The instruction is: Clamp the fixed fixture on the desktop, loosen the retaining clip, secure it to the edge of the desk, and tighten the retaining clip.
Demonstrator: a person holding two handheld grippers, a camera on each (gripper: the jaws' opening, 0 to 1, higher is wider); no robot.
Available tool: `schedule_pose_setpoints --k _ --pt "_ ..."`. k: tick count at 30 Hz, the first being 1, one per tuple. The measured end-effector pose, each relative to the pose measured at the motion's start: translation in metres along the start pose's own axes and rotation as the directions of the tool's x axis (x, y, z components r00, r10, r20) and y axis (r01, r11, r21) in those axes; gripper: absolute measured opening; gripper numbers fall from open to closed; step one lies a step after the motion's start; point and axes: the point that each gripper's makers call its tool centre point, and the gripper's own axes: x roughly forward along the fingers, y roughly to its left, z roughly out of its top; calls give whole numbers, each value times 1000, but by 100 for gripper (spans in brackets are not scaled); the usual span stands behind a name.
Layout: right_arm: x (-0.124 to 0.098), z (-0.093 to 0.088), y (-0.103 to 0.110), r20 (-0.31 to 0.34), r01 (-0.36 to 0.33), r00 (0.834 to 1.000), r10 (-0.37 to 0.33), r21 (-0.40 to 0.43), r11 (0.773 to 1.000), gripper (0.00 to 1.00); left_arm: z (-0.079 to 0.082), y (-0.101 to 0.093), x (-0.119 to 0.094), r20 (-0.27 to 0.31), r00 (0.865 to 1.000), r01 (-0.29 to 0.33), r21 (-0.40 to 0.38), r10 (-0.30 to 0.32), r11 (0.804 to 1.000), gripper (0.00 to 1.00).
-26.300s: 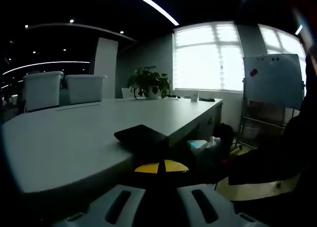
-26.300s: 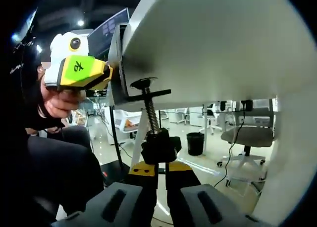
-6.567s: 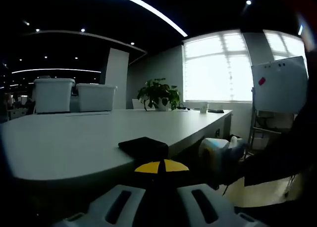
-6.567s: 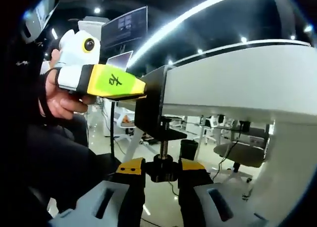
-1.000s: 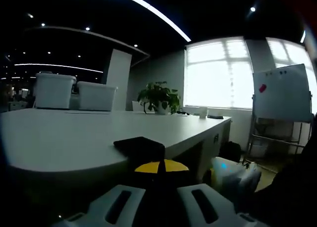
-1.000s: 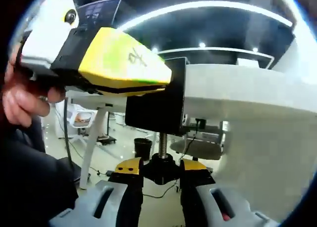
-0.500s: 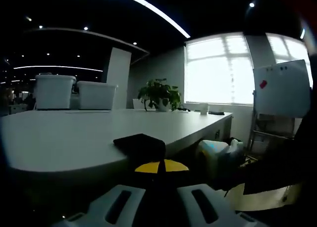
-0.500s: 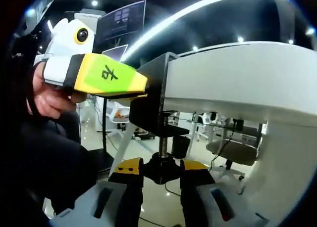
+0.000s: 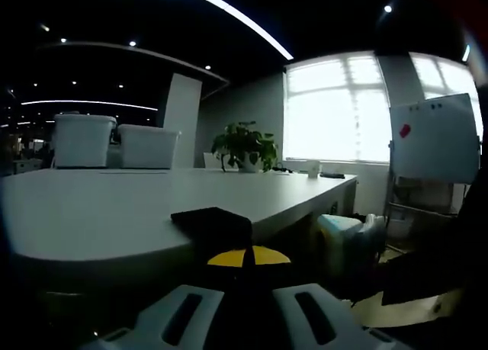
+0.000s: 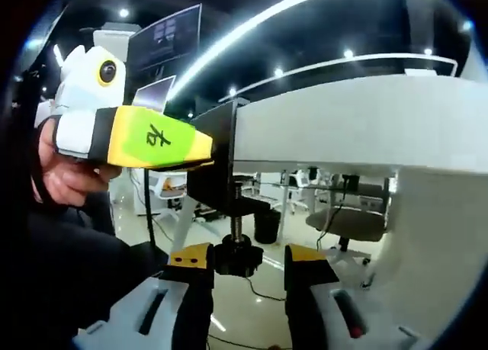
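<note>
The black clamp fixture (image 10: 217, 175) sits on the edge of the white desk (image 10: 328, 129). Its screw (image 10: 235, 226) hangs below, ending in a black knob (image 10: 238, 260). My right gripper (image 10: 248, 257) is open under the desk, its yellow-tipped jaws on either side of the knob with a gap on the right. The left gripper (image 10: 200, 149), yellow and green, is shut on the fixture's upper part. In the left gripper view the fixture's top plate (image 9: 213, 222) lies on the desk (image 9: 114, 205) just ahead of my left gripper (image 9: 248, 255). The right gripper (image 9: 349, 239) shows below the desk edge.
A person's hand (image 10: 65, 178) holds the left gripper. On the desk's far side stand two white bins (image 9: 84, 140) and a potted plant (image 9: 244, 146). A whiteboard (image 9: 433, 140) stands to the right. Office chairs (image 10: 347, 220) and a dark bin (image 10: 268, 226) are beyond the desk.
The right gripper's jaws have spread apart and let go of the knob. The left gripper still holds the fixture. Both views shifted only slightly.
</note>
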Motion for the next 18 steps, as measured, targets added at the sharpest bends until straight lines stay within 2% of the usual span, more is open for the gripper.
schedule_pose_setpoints --k 4,6,8,9,10,13,16,18 --pt "-9 -2 -2 11 135 991 -135 17 991 38 2 0 0 7 1000 20 1 -20 1000 1" --pt "-11 -8 -2 6 212 977 -212 -4 977 45 3 -1 -1 9 1000 23 -3 -23 1000 1" --pt "-11 -15 0 -9 260 966 -260 -22 965 47 3 0 -1 12 1000 27 -5 -26 1000 1" --pt "-10 -21 3 -30 285 958 -286 -35 958 47 4 0 -2 16 999 30 -11 -30 999 1" --pt "-9 -23 3 -23 319 947 -320 -38 947 47 4 0 -2 19 999 33 -14 -33 999 1" --pt "-6 -21 2 1 386 922 -386 -14 922 51 6 -2 -1 25 999 41 -17 -41 999 1" --pt "-4 -21 -1 7 443 896 -443 -2 896 48 6 -2 -2 28 999 44 -15 -43 999 1" --pt "-4 -18 -5 16 494 869 -494 -42 868 48 7 -1 -2 33 998 46 -20 -45 999 1"
